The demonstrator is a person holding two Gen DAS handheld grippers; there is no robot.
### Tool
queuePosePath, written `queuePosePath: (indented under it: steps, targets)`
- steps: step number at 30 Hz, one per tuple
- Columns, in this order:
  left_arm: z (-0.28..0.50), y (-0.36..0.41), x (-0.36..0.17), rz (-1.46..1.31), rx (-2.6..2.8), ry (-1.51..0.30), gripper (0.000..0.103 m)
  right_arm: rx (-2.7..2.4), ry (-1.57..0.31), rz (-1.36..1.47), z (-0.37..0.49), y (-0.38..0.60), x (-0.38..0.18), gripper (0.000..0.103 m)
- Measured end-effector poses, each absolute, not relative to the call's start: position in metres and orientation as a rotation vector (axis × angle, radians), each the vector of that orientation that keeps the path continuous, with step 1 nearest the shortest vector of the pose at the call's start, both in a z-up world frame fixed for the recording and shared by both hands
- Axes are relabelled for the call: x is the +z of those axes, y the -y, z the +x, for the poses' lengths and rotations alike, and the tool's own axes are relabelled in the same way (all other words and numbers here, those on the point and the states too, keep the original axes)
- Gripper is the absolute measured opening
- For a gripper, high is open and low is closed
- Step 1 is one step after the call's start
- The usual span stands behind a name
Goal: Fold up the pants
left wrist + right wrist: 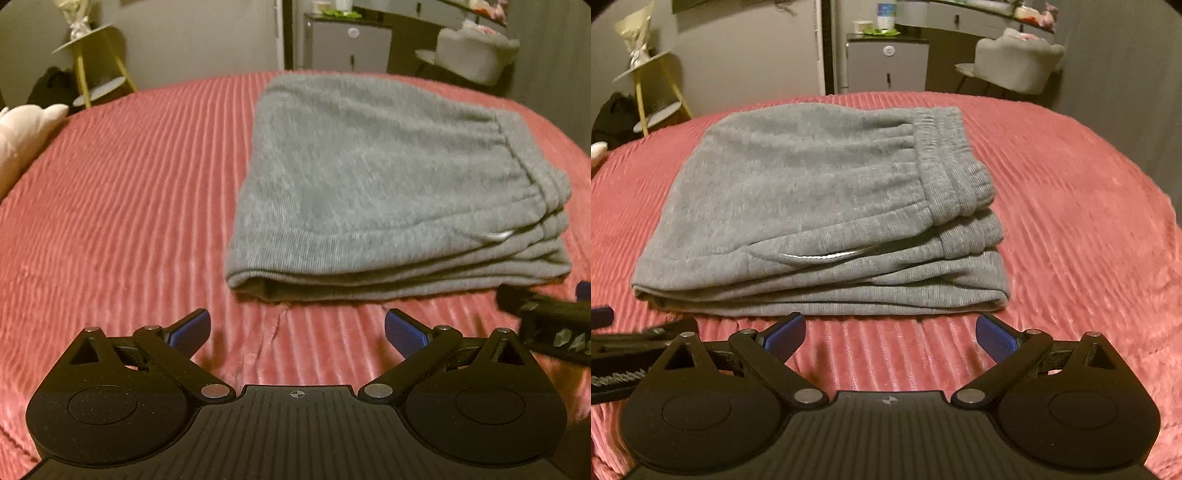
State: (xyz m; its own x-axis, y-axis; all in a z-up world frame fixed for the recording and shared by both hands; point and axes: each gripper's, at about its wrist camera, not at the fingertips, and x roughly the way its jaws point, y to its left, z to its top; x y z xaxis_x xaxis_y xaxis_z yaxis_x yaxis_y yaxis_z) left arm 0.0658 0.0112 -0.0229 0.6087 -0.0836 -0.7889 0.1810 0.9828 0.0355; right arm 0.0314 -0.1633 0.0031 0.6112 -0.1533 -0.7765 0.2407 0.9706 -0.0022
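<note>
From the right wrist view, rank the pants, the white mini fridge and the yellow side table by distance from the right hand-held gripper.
1. Grey pants, folded on the red bedspread, just ahead of the open right hand-held gripper.
2. Yellow side table, beyond the bed, far left.
3. White mini fridge, against the back wall, centre.

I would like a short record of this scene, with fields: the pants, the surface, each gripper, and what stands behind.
pants: grey sweatpants, folded into a layered stack, elastic waistband on top at the right side
surface: pink ribbed bedspread, pants lie flat on it
left gripper: open, holds nothing, just short of the stack's near edge
right gripper: open, holds nothing, just short of the near edge
background: yellow side table, grey chair, small cabinet
</note>
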Motion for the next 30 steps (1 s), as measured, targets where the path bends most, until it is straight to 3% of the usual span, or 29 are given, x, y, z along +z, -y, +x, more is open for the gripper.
queuePosePath:
  steps: [30]
  targets:
    - [0.0628,-0.0175,-0.0236,0.124,-0.144,-0.890,0.103,-0.232,-0.865,0.096,0.0259,0.1577,0.0009,0.099]
